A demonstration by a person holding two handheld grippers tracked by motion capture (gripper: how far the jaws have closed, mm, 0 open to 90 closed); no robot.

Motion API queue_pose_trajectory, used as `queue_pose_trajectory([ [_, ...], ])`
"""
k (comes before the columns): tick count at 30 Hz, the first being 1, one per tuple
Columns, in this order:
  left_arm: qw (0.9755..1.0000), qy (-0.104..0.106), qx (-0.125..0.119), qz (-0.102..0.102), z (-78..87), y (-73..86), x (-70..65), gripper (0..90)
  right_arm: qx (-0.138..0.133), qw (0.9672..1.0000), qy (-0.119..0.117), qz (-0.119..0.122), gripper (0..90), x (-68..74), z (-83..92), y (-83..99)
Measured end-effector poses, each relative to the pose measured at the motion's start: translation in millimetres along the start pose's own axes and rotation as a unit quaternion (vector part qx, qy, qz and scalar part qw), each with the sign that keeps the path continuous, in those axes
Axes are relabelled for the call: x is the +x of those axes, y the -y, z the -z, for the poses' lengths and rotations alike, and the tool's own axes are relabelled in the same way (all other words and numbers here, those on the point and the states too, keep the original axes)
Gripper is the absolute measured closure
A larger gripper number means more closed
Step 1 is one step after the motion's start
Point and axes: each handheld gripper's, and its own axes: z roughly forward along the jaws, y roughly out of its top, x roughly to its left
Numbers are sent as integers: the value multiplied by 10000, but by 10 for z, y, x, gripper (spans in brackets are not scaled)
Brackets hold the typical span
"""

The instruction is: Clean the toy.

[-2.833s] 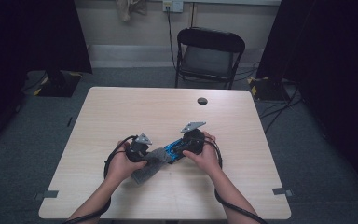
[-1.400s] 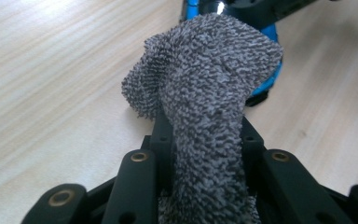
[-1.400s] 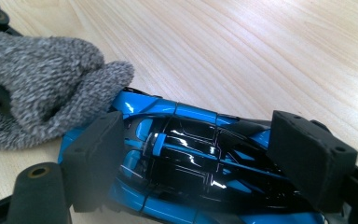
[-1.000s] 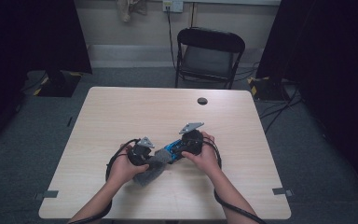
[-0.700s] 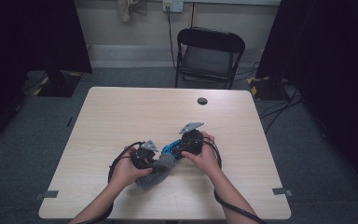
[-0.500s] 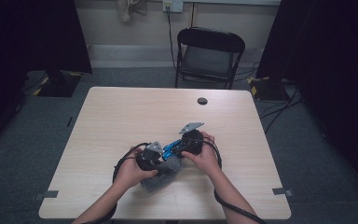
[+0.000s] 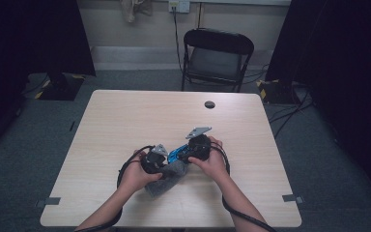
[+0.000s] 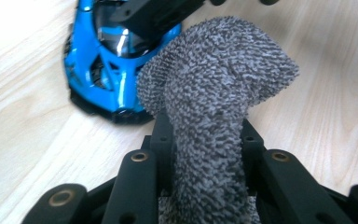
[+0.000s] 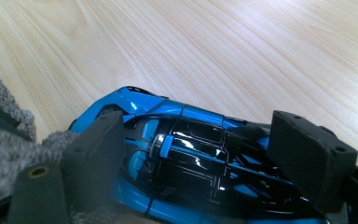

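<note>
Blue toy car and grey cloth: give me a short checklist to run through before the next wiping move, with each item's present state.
1. Right tool clamps the blue toy car across its body: ok, a pad sits on each flank.
2. Left tool holds the grey cloth: ok, the cloth is pinched between its jaws and bulges out ahead of them.
3. Cloth meets the car: ok, its bunched end lies against the car's side in the left gripper view.
4. Car rests on the table: cannot tell, its underside is hidden.
5. Space around the work: ok, the nearest other thing is a small dark round object near the far edge.
</note>
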Motion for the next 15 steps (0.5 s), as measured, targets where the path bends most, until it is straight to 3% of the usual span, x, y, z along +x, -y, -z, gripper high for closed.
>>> queue_pose_trajectory([
  [7, 9999, -60, -11, 107, 59, 59, 80, 683, -20, 10000, 8, 4, 186, 9, 0, 5],
  [15, 9993, -298, 11, 217, 165, 145, 192, 683, -30, 10000, -1, 31, 185, 13, 0, 7],
])
